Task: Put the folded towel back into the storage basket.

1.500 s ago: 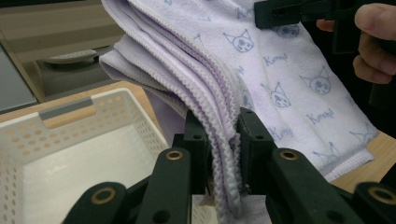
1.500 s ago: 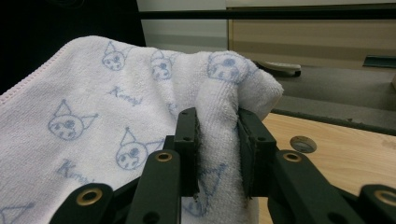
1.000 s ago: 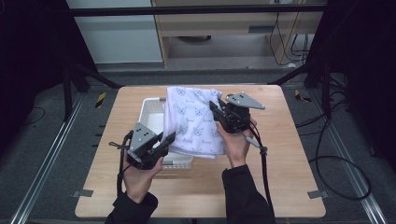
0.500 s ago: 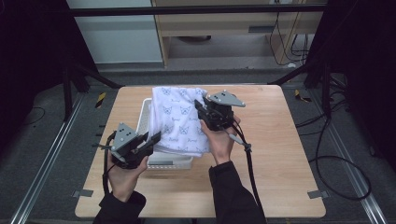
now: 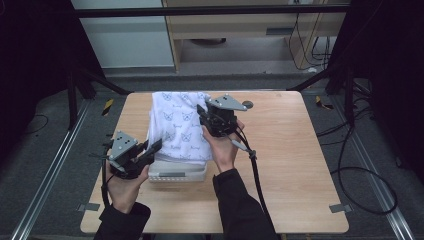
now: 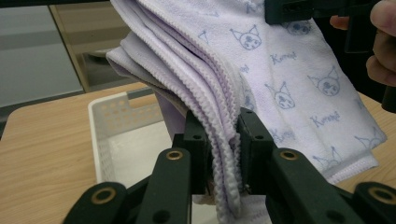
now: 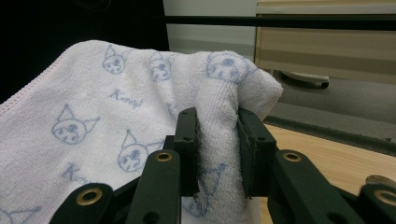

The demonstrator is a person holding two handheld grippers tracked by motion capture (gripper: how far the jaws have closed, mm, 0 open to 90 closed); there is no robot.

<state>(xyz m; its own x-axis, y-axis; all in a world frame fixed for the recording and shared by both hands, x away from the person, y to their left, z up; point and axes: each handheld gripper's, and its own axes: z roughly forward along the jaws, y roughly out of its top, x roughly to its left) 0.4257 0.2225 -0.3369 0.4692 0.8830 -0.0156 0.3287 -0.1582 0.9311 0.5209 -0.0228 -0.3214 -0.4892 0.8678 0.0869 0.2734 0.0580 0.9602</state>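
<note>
Your left gripper [image 5: 150,151] sits at the near left of the table [image 5: 300,165], jaws clamped on the stacked hemmed edges of the folded towel [image 5: 180,127]; in the left gripper view those purple stitched layers [image 6: 224,140] are bunched between the pads, several thicknesses deep. The risk here is uneven bite: the layers fan out above the jaws, so an outer fold could slide free if you pull sideways, and the neat fold would open. Below and just behind that grip stands the white perforated basket [image 5: 175,172], with the towel draped over most of it and only its near wall showing; in the left gripper view its rim [image 6: 109,100] and pale floor are visible under the cloth. If you lower without lining up, the hanging hem could catch on that rim and leave part of the towel outside. Further right, your right gripper [image 5: 204,117] is pinched shut on a thick ridge of the towel's far right corner [image 7: 217,126], holding it raised. Because the two grips sit at different heights, the cloth between them sags; drawing your hands apart too hard could yank the towel from one pair of pads, most likely the left.
</note>
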